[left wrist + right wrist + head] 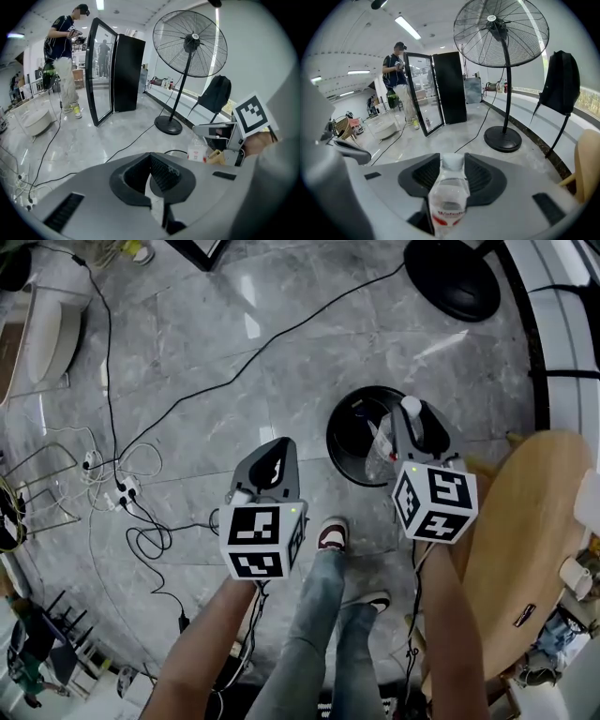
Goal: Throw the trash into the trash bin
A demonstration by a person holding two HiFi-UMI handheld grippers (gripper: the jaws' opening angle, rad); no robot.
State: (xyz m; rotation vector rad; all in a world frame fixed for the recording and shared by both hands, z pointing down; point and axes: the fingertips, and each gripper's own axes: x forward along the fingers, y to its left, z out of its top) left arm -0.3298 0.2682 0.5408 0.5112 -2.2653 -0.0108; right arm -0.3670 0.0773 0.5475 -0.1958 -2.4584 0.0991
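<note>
A clear plastic bottle [380, 448] with a white cap and a red-printed label hangs over the round black trash bin [343, 420] on the floor. My right gripper [417, 414] is shut on it. In the right gripper view the bottle [449, 201] lies between the pads of that gripper [452, 166], cap at the tips. My left gripper [278, 448] hovers left of the bin, clear of it. Its pads [161, 173] meet at the tips of the left gripper [152, 171], and I make out nothing between them. The left gripper view also shows the right gripper [220, 136] and the bin's rim [176, 151].
Black cables [187, 399] and a power strip [127, 491] lie on the grey marble floor at left. A pedestal fan's base [453, 277] stands beyond the bin. A round wooden table [525, 540] is at right. The person's shoes [330, 534] are below the bin. A glass-door cabinet [126, 72] and a bystander [63, 56] stand farther off.
</note>
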